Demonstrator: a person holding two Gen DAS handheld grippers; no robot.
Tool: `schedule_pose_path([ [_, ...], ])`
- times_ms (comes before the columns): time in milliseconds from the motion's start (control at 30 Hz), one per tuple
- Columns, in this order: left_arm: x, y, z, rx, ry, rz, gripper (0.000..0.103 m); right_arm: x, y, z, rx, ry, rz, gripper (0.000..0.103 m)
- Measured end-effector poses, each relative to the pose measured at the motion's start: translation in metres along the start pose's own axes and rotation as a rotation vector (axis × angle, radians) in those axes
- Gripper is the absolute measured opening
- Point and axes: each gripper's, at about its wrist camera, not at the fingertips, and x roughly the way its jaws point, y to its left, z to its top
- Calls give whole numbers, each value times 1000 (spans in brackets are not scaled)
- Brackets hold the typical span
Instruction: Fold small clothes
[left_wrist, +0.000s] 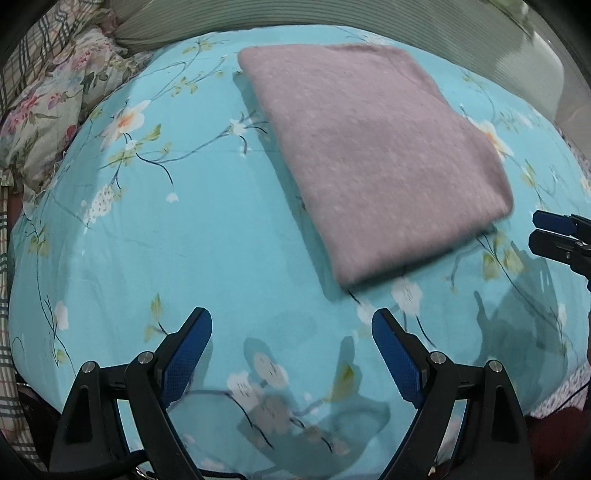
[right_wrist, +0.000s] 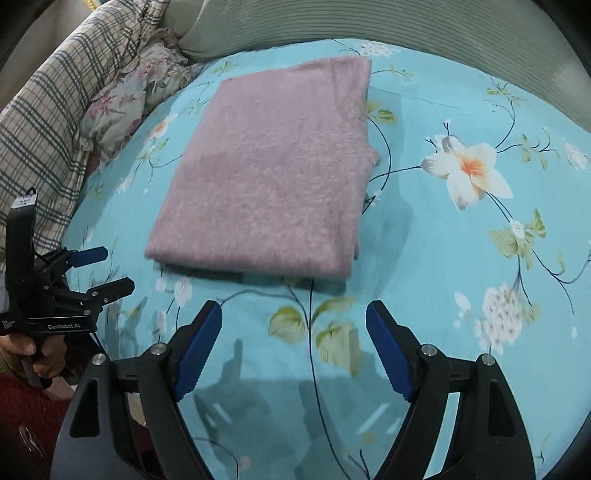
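A mauve fuzzy garment (left_wrist: 373, 155) lies folded into a flat rectangle on the turquoise floral bedsheet (left_wrist: 177, 229); it also shows in the right wrist view (right_wrist: 273, 173). My left gripper (left_wrist: 291, 332) is open and empty, hovering over bare sheet short of the garment's near-left corner. My right gripper (right_wrist: 293, 325) is open and empty, just short of the garment's near edge. In the left wrist view the right gripper's fingertips (left_wrist: 546, 219) show at the right edge. In the right wrist view the left gripper (right_wrist: 110, 269) shows at the left, open, in a hand.
A floral pillow (left_wrist: 48, 110) and a plaid blanket (right_wrist: 55, 122) are bunched at the left. A ribbed green cushion (right_wrist: 369, 26) runs along the far side. The sheet (right_wrist: 461, 258) stretches to the right of the garment.
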Motion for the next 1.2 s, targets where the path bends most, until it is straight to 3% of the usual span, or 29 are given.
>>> schedule_pose_path([
  [200,-21,-11,-8,57,-56,-3,89,-18,11,-9,-47,-41,-7,84],
  [600,-75,-18,-7,116,-192,66,89,-48,37,-9,-133,-121,-24,90],
  [833,-74,-14,0,84,-193,63,89,-39,37,-1,-158,-121,-36,90],
  [1200,-63,-15,17,42,-156,91,90,-32,27,11,-92,-109,-12,90],
])
